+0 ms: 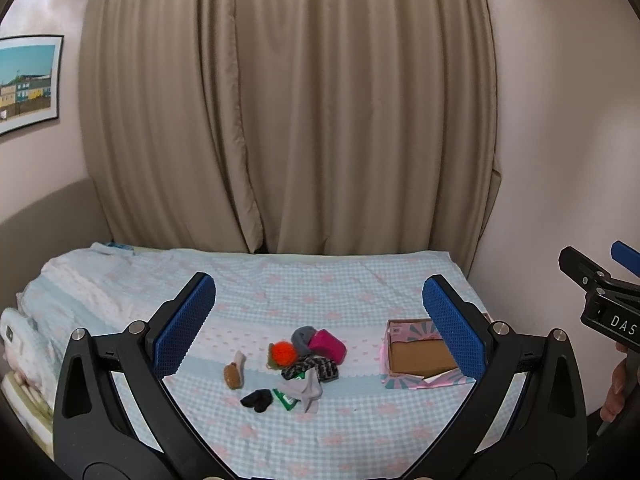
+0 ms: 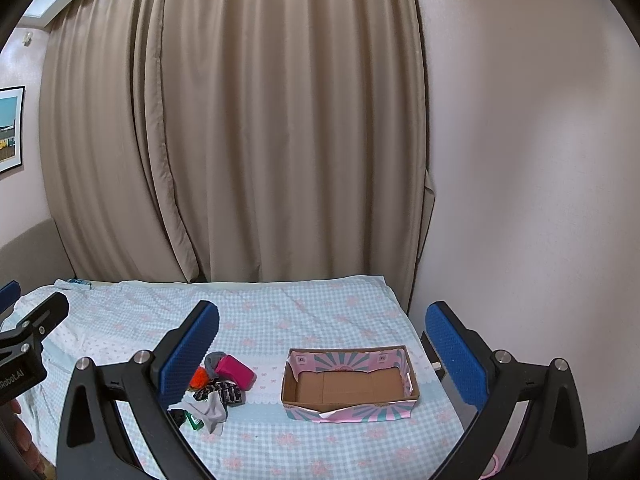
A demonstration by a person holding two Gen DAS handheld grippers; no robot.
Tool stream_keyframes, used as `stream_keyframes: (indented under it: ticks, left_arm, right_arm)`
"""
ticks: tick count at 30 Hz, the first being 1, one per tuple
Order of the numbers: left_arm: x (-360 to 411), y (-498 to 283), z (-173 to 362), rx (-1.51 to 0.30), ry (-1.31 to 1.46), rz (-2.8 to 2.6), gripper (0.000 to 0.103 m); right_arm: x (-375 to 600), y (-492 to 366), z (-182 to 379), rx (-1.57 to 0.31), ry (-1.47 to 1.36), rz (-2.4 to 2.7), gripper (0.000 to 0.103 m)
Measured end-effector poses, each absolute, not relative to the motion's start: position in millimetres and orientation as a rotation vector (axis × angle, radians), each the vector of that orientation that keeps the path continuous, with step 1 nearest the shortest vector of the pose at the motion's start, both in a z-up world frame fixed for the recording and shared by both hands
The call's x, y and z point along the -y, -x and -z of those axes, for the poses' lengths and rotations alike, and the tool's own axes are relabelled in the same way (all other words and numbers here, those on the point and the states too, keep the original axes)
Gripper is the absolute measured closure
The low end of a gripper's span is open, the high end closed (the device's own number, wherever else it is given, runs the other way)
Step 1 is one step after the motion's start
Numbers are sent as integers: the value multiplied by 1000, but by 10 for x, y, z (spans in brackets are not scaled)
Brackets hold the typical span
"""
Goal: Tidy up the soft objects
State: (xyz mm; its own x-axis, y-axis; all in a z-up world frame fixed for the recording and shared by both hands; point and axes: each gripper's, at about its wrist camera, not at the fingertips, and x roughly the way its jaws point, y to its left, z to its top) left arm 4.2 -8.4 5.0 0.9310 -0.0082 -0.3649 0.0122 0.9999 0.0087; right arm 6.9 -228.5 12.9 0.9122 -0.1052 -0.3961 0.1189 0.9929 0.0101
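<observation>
You hold the left gripper (image 1: 318, 326) and right gripper (image 2: 322, 346) spread wide and empty above the bed (image 2: 280, 312), ready to approach. The soft objects (image 1: 298, 368) lie heaped mid-bed, just beside the empty cardboard box (image 2: 348, 386), probably their destination.

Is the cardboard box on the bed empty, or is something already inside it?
Empty. In the right wrist view the cardboard box shows only its bare brown floor; the soft things lie piled on the bed beside it.
</observation>
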Motion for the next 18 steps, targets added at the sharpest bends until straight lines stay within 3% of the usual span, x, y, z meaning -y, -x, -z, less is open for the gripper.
stream_keyframes:
  ticks: [18]
  left_arm:
    - [153, -50, -38, -375, -6, 8, 0]
  right_arm:
    - [2283, -46, -134, -408, -35, 115, 0]
